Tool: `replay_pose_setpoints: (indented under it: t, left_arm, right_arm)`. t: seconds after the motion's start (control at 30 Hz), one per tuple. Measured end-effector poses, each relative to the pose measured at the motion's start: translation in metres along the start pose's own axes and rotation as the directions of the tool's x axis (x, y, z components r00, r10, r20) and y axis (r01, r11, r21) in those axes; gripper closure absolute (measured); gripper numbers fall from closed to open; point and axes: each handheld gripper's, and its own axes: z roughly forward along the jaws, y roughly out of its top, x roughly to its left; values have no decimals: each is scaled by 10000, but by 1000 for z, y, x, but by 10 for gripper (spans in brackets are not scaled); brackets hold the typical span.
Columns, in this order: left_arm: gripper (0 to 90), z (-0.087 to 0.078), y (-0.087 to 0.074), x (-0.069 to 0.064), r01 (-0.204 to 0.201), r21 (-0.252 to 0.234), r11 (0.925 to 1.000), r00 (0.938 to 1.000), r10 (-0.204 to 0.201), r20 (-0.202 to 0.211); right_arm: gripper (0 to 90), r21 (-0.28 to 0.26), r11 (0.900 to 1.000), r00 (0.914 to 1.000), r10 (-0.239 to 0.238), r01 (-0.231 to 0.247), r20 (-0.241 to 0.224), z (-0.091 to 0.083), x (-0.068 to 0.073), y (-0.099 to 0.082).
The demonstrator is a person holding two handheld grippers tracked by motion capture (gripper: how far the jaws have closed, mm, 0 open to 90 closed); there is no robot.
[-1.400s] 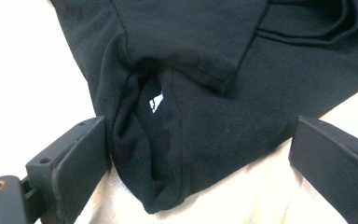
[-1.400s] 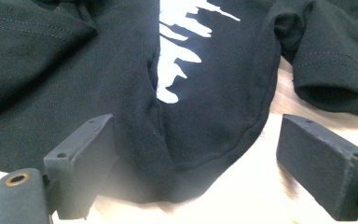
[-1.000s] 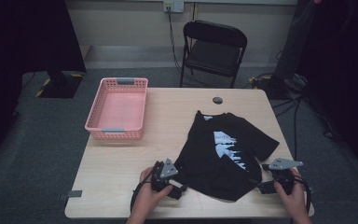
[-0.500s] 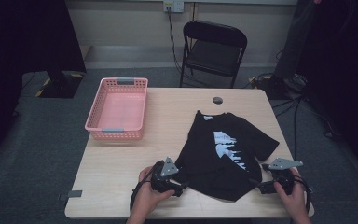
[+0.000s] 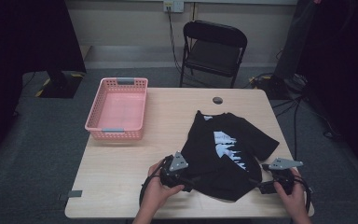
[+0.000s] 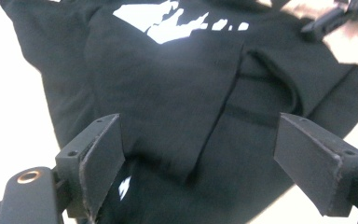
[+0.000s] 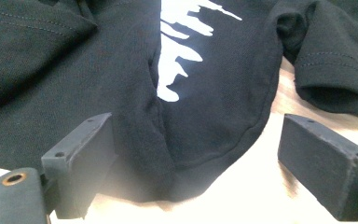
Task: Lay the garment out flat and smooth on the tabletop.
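A black T-shirt (image 5: 228,149) with a white print lies rumpled on the right half of the wooden table (image 5: 121,186). My left gripper (image 5: 190,179) is at the shirt's near left edge. In the left gripper view, its jaws (image 6: 198,163) stand wide apart over a fold of the shirt (image 6: 168,84). They have just been closing a little, and cloth lies between them unpinched. My right gripper (image 5: 261,187) sits at the near right hem. Its jaws (image 7: 196,163) are open around the shirt's rounded edge (image 7: 214,93).
A pink basket (image 5: 116,133) with nothing in it stands at the table's left rear. A small dark disc (image 5: 217,100) lies near the far edge. A black folding chair (image 5: 213,51) stands beyond the table. Bare wood stretches between the basket and the shirt.
My left gripper has shifted a little toward the shirt and risen slightly. The right gripper and the shirt have stayed where they were.
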Motion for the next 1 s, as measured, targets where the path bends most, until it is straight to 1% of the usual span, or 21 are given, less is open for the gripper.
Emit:
replay_pose_setpoints:
  t: [0.07,0.13,0.17,0.3,0.4,0.5,0.57,0.63,0.7,0.77,0.93,1.0]
  left_arm:
    - [159,5,5,-2,31,-51,10000,10000,-31,-70]
    - [159,10,9,-4,56,-71,10000,10000,-56,47]
    - [159,13,11,-5,-25,-44,10000,10000,25,76]
    - [160,23,18,-8,-101,-50,9999,9997,102,232]
    - [163,30,22,-9,-59,-42,10000,9998,59,178]
    - [173,37,25,-11,-89,-2,10000,9997,89,227]
    - [196,41,27,-12,-159,42,9999,9996,158,241]
    - [196,46,29,-12,-209,111,9997,9995,206,249]
    - [236,50,30,-14,-244,149,9996,9991,239,353]
    - [233,55,32,-15,-334,195,9993,9989,328,328]
    - [272,67,39,-21,-450,216,9988,9978,439,501]
    - [307,74,42,-24,-474,247,9986,9972,459,586]
  right_arm:
    - [106,1,10000,10000,0,0,0,0,0,0]
    - [106,-1,10000,10000,0,0,1,0,0,0]
    - [106,2,10000,10000,0,0,1,0,0,0]
    - [106,0,10000,10000,0,0,-1,0,0,0]
    - [106,1,10000,10000,2,-2,-1,0,0,0]
    - [106,1,10000,10000,1,-1,-1,0,0,0]
    - [106,0,10000,10000,2,-2,-2,0,0,0]
    - [106,1,10000,10000,2,-2,-2,0,0,0]
    - [106,0,10000,10000,5,-5,-3,0,0,0]
    - [106,1,10000,10000,3,-3,-3,0,0,0]
    - [106,0,10000,10000,4,-4,-2,0,0,0]
    - [105,1,10000,10000,2,-2,-3,0,0,0]
